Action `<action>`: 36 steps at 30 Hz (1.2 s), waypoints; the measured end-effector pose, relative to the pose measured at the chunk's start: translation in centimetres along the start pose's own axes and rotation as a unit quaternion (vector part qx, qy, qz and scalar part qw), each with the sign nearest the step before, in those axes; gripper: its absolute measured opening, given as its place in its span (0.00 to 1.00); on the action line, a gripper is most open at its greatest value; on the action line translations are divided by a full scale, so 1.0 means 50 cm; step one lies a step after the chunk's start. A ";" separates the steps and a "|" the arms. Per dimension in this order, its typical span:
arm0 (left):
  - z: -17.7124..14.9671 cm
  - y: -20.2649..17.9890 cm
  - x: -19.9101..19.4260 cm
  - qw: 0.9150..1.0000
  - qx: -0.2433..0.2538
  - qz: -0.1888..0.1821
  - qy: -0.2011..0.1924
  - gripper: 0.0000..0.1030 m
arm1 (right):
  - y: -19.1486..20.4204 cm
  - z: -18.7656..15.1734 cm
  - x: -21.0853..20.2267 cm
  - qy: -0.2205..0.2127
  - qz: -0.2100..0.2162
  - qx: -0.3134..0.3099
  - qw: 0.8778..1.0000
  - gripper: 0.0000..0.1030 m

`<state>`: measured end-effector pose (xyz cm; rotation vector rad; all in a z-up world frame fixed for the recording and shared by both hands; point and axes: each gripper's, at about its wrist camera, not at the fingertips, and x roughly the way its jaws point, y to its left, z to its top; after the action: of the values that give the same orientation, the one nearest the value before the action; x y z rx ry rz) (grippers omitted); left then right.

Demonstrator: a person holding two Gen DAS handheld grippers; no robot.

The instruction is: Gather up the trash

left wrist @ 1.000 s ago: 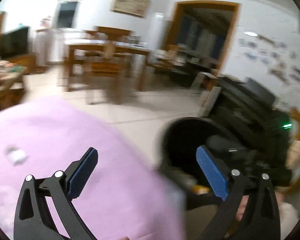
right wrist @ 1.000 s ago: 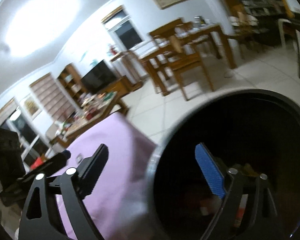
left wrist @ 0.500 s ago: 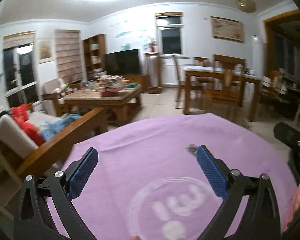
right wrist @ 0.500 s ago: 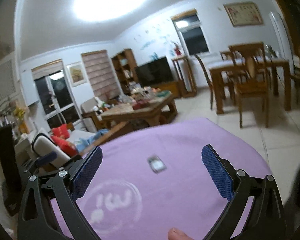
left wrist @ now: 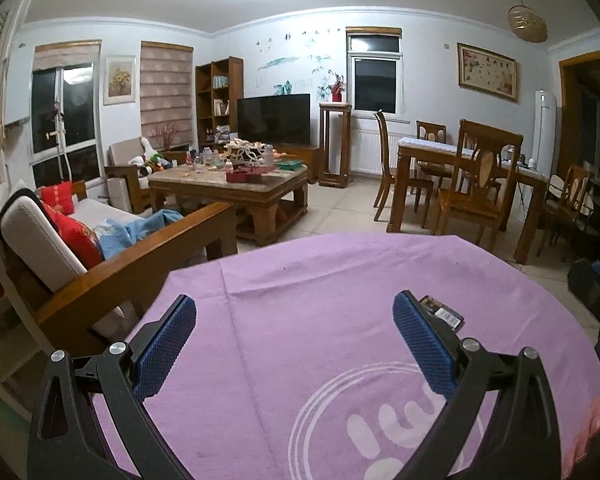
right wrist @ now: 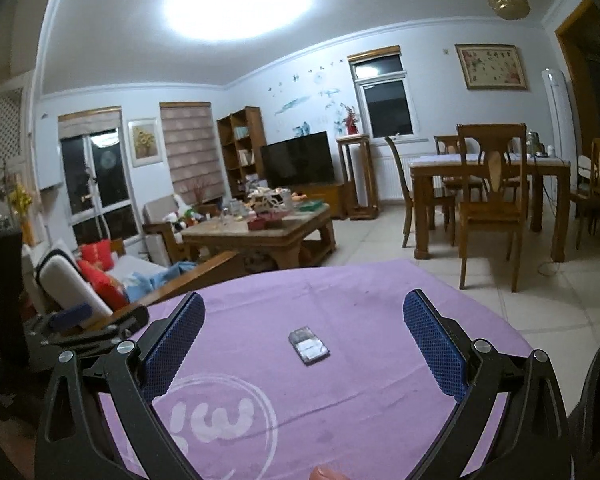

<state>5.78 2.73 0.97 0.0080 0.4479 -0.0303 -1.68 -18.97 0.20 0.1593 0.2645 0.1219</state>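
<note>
One wrapper (right wrist: pixel 309 345) remains on the bench (right wrist: pixel 380 380); both grippers, left (left wrist: pixel 294 346) and right (right wrist: pixel 304 344), are spread wide, empty.

- Both grippers have swung off the black bin to face the purple cloth (right wrist: pixel 340 400)
- A wrapper (right wrist: pixel 309 345) now lies ahead between the right gripper (right wrist: pixel 304 336) fingers

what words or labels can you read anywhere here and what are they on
"iw": large white letters in a ringed logo on the purple tablecloth, seen upside down.
Small flat packet on the cloth: has a printed label, too small to read.
Framed picture on the wall: characters too blurred to read.
</note>
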 end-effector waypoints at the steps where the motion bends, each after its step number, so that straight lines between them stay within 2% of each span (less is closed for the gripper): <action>1: 0.000 0.000 0.007 1.000 0.002 -0.001 0.011 0.95 | 0.001 -0.001 -0.004 0.002 0.001 -0.002 1.000 0.95; 6: -0.005 -0.002 0.007 1.000 0.004 0.001 0.017 0.95 | 0.001 -0.018 -0.021 0.015 0.010 -0.005 1.000 0.95; 36: -0.015 0.008 0.018 1.000 0.011 -0.005 0.018 0.95 | -0.004 -0.024 -0.039 0.015 0.012 0.011 1.000 0.95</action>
<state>6.25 3.12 -0.10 0.0275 0.4840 -0.0453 -3.83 -19.26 -0.50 0.1822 0.2943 0.1447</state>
